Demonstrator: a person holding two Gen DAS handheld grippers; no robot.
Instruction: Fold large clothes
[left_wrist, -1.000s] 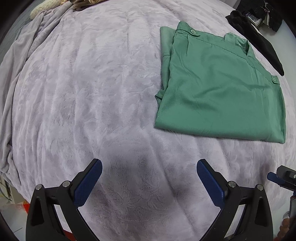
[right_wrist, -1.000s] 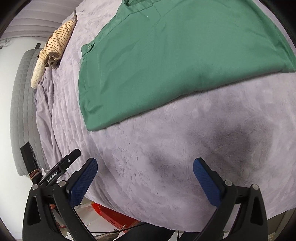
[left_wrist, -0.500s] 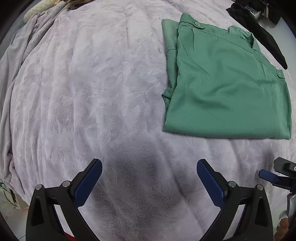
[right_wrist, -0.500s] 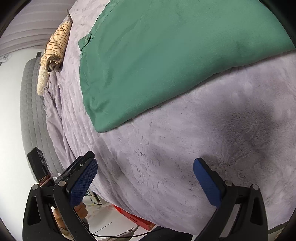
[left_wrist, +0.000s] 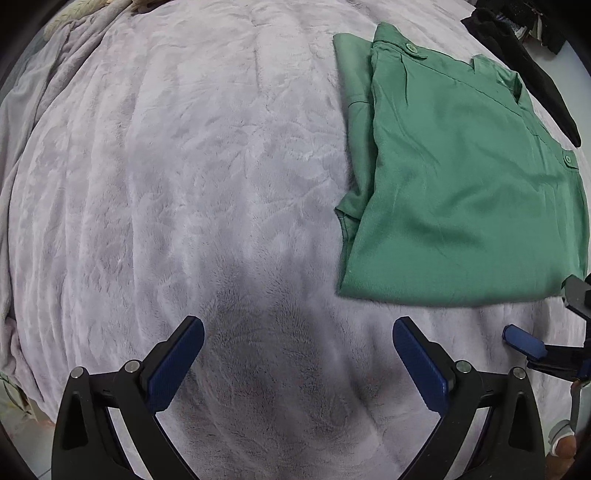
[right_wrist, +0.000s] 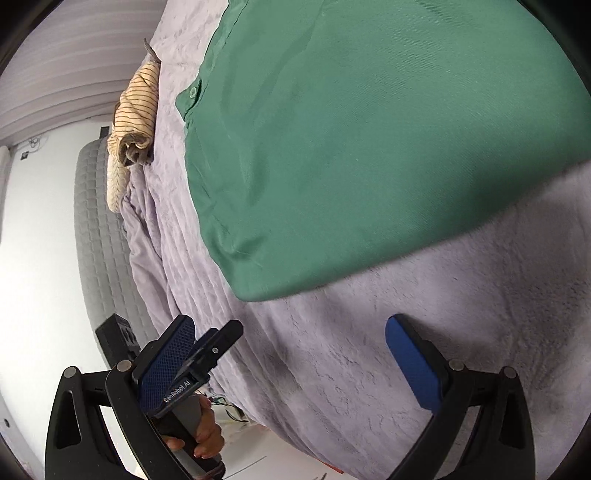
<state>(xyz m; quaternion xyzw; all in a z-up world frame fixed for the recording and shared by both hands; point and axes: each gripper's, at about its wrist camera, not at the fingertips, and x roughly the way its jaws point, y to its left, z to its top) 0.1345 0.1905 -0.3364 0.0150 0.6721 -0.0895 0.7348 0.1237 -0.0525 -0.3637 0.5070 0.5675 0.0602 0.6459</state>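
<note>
Lilac plush bedspread (left_wrist: 192, 177) carried a folded green button-up shirt (left_wrist: 461, 177) at two o'clock from the left gripper (left_wrist: 298, 363). The right gripper (right_wrist: 290, 363) hung nearer, shirt at twelve; both gaped wide, empty.

Black-framed handheld grippers with blue textured finger pads

Left gripper (left_wrist: 298, 360) and right gripper (right_wrist: 290, 358) match — black triangular-cutout arms, silver round pivot screws; lower left of the right wrist view, white "GenRobot.AI" lettering on the other unit's black body.
</note>
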